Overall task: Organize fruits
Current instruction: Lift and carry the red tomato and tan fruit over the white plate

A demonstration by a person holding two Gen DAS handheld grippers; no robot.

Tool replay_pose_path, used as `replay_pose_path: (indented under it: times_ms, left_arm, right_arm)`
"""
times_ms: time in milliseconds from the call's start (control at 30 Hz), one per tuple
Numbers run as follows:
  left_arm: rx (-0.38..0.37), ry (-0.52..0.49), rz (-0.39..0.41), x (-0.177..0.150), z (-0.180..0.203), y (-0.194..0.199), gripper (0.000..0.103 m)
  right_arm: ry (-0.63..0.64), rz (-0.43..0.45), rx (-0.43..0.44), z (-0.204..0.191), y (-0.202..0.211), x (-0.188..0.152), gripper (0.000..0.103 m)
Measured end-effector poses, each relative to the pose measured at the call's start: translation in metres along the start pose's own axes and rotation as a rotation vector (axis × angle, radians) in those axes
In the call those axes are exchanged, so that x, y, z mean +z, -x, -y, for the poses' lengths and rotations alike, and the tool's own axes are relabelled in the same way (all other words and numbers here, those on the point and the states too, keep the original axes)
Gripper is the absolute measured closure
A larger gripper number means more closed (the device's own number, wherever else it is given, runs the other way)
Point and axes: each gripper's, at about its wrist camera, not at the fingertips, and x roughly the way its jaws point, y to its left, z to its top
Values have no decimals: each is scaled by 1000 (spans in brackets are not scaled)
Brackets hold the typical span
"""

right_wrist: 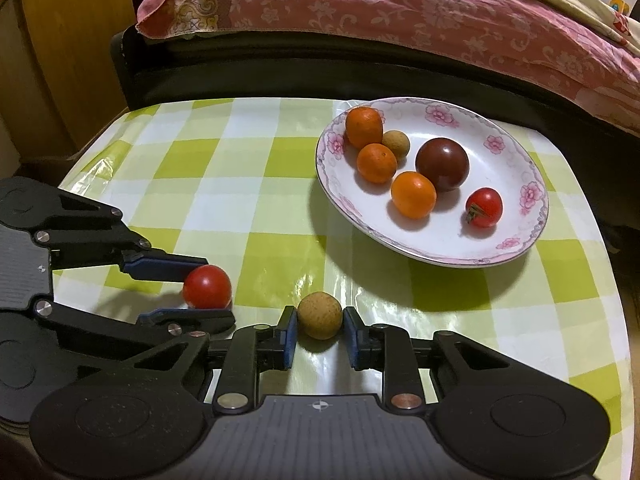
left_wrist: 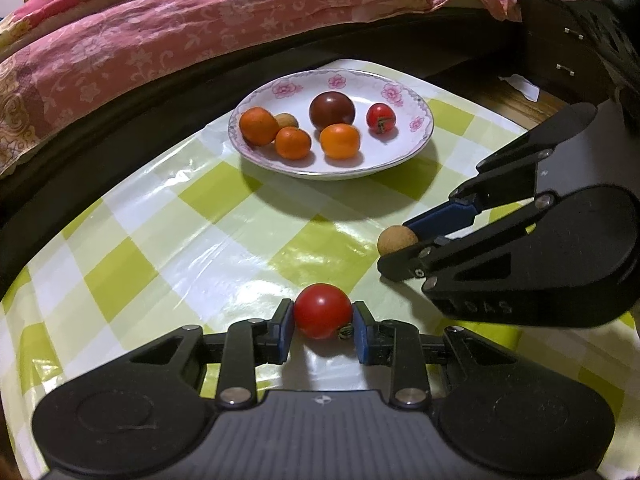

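My left gripper (left_wrist: 323,322) is shut on a red cherry tomato (left_wrist: 322,310) that rests on the checked tablecloth; its blue pads press both sides. My right gripper (right_wrist: 319,326) is shut on a tan longan (right_wrist: 320,315), also down on the cloth. Each gripper shows in the other view: the right one (left_wrist: 400,246) with the longan (left_wrist: 397,240) at its tips, the left one (right_wrist: 210,286) with the tomato (right_wrist: 207,286). Farther back stands a white flowered plate (left_wrist: 416,120) (right_wrist: 532,196) holding three oranges, a dark tomato, a small red tomato and a second longan.
The green-and-white checked cloth (left_wrist: 180,240) covers a small table whose edges curve away close on both sides. A bed with a pink floral quilt (left_wrist: 160,32) runs along the far side. A wooden cabinet (right_wrist: 60,60) stands at the left in the right wrist view.
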Motion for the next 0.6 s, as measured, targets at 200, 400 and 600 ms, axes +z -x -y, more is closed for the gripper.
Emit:
replay_pose_path:
  times_ms: [200, 400, 600]
  left_arm:
    - [-3, -6, 12, 7, 5, -1, 65]
    - [0, 2, 20, 13, 5, -1, 65]
    - [8, 7, 31, 18, 4, -1, 65]
  right_arm:
    - [-11, 9, -13, 2, 7, -2, 82]
    - [-25, 26, -36, 4, 14, -4, 82]
    - [-34, 33, -48, 7, 16, -5, 82]
